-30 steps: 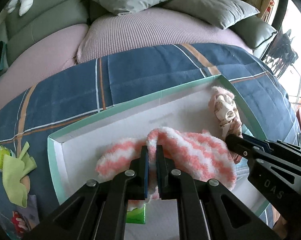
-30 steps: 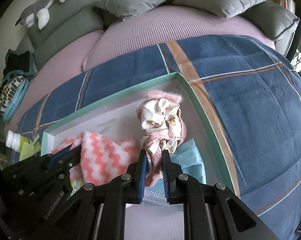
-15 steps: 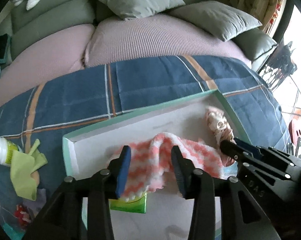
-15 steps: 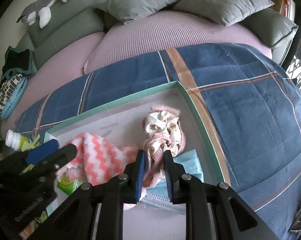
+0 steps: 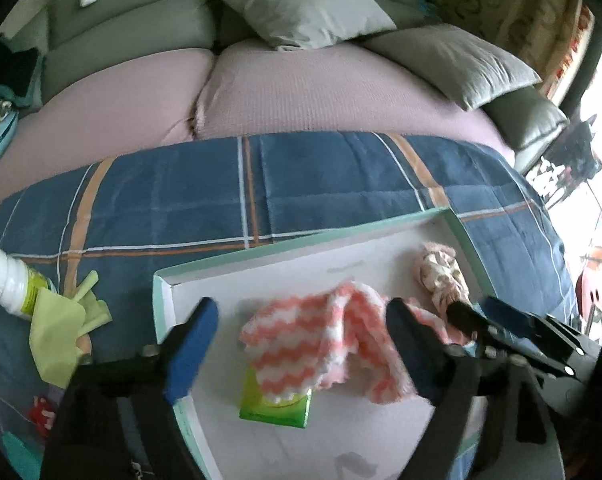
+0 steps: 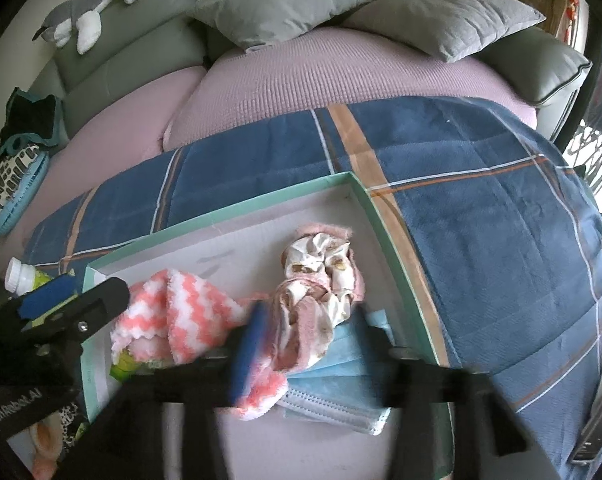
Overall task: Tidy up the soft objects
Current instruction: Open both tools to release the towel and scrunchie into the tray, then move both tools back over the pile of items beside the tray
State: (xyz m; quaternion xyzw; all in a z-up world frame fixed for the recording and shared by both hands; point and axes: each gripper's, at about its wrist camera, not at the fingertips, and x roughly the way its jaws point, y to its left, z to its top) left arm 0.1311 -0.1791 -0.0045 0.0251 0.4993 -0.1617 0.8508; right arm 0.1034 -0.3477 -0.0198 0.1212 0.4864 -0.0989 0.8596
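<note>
Since a second ago both claws have let go: the left claw (image 5: 301, 332), then pinched on the pink-and-white sock (image 5: 321, 344), now stands spread wide and is opening further, lifted a little, its pads clear of the sock lying between and below them. The right claw (image 6: 309, 320), then pinched on the pink cloth bundle (image 6: 321, 280), is also opening, its fingers blurred to either side of the bundle and not pressing it.

At the far left, on the blue plaid blanket (image 5: 341, 184), a white-capped bottle (image 5: 9, 280) lies tilted beside a yellow-green rag (image 5: 61, 332). Next comes the shallow box (image 5: 229, 272) with the mint-green rim and white floor. Inside it, toward the left, the sock lies crumpled, one end resting on a small green packet (image 5: 277, 408). To the right of the sock, the bundle lies near the box's right wall, its lower end resting on a light blue face mask (image 6: 341, 380). The sock's other end touches the mask's left edge. Beyond the blanket are a pink bed cover (image 6: 301, 80) and grey pillows (image 6: 281, 0).
</note>
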